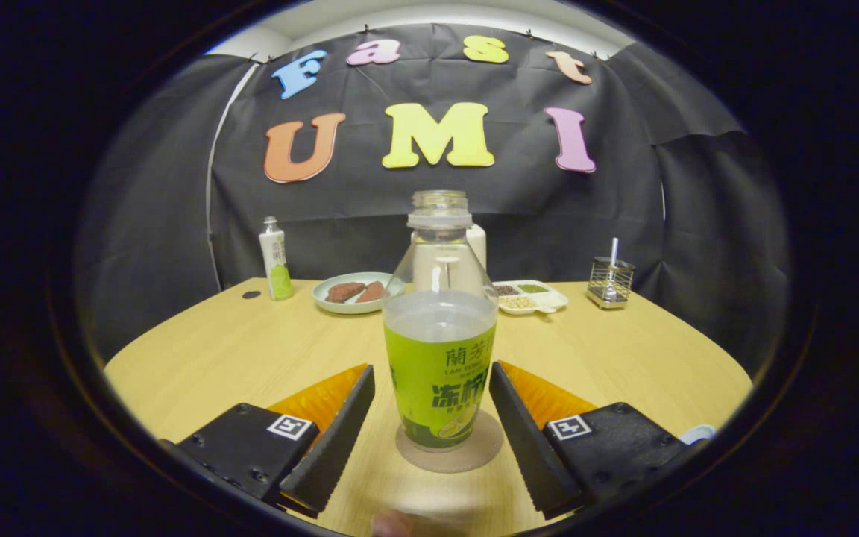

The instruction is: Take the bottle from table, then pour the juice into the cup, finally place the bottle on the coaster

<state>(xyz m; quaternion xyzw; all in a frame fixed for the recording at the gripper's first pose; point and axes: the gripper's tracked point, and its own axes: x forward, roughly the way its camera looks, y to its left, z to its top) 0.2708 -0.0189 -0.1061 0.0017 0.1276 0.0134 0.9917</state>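
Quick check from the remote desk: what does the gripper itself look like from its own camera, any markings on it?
The gripper has two wedge-shaped fingers with ribbed inner faces. Each sits on a black block with screw heads and a small square black-and-white marker tag.

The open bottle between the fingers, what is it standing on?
The bottle stands upright on a round coaster on the wooden table. The coaster's middle is covered by the bottle's base. The gripper is open, one finger on each side, not touching.

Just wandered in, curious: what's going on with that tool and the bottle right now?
Tool open, fingers either side of the bottle, not touching. Bottle upright on the coaster, uncapped. Nothing between the fingers but the bottle.
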